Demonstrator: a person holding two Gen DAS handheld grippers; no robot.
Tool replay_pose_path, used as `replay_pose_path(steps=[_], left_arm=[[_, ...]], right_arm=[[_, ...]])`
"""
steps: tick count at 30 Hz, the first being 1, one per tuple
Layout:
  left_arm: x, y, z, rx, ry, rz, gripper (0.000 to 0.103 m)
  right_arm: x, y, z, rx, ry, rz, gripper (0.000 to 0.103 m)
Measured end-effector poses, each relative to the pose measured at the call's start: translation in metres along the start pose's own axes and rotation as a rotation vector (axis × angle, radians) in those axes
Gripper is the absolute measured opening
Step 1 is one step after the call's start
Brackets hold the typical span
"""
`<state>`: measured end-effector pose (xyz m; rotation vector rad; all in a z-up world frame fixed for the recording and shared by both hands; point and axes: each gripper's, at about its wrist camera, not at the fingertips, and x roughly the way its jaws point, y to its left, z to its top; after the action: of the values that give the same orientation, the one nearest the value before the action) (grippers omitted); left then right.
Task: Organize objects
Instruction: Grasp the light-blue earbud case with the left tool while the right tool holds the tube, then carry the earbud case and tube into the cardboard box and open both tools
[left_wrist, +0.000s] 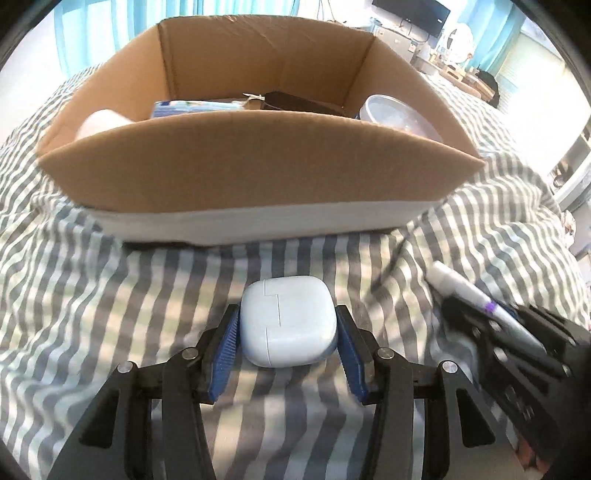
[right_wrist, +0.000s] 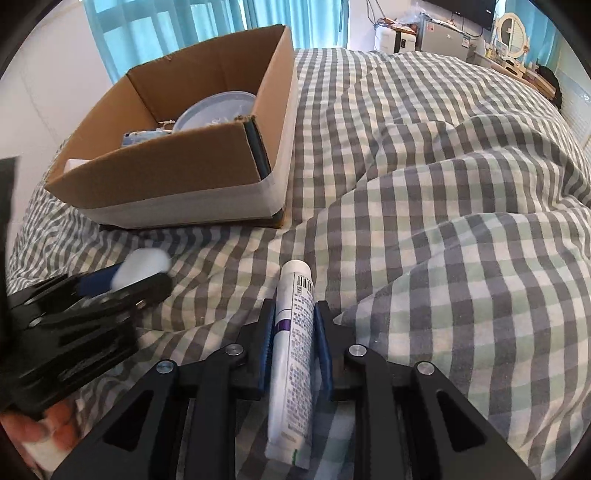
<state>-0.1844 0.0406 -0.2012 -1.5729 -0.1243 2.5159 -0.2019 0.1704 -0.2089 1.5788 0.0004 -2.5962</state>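
Observation:
My left gripper (left_wrist: 287, 317) is shut on a white rounded earbud case (left_wrist: 288, 323), held just above the checked bedcover in front of the cardboard box (left_wrist: 255, 162). My right gripper (right_wrist: 294, 310) is shut on a white tube with a purple band (right_wrist: 293, 339), cap pointing forward. The right gripper with the tube also shows in the left wrist view (left_wrist: 484, 306) at the right. The left gripper with the case shows in the right wrist view (right_wrist: 144, 271) at the left. The box (right_wrist: 177, 177) sits ahead and to the left in the right wrist view.
The box holds a clear plastic bowl (left_wrist: 399, 114), a blue-and-white packet (left_wrist: 195, 108), a white item (left_wrist: 103, 122) and a dark object (left_wrist: 295, 101). The rumpled grey checked duvet (right_wrist: 443, 221) spreads to the right. Furniture and blue curtains stand behind.

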Motion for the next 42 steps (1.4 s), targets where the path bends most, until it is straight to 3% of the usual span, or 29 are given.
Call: replay_pose_path(steps=[7, 15, 25, 34, 42], left_arm=[[-0.020, 0.014, -0.011, -0.015, -0.013, -0.007, 0.051], [-0.052, 0.029, -0.037, -0.041, -0.041, -0.002, 0.051], [-0.099, 0.025, -0.032, -0.035, -0.134, 0.009, 0.051], [-0.142, 0.014, -0.013, 0.001, -0.225, 0.030, 0.051], [-0.167, 0.015, 0.029, 0.033, -0.294, 0.043, 0.051]], right_arm=[[-0.011, 0.011, -0.003, -0.020, -0.050, -0.016, 0.020], [-0.049, 0.027, -0.003, -0.018, -0.123, 0.048, 0.020], [-0.111, 0.038, -0.008, -0.066, -0.229, 0.083, 0.020], [-0.159, 0.049, -0.004, -0.120, -0.318, 0.111, 0.020], [-0.183, 0.060, 0.032, -0.170, -0.377, 0.124, 0.020]])
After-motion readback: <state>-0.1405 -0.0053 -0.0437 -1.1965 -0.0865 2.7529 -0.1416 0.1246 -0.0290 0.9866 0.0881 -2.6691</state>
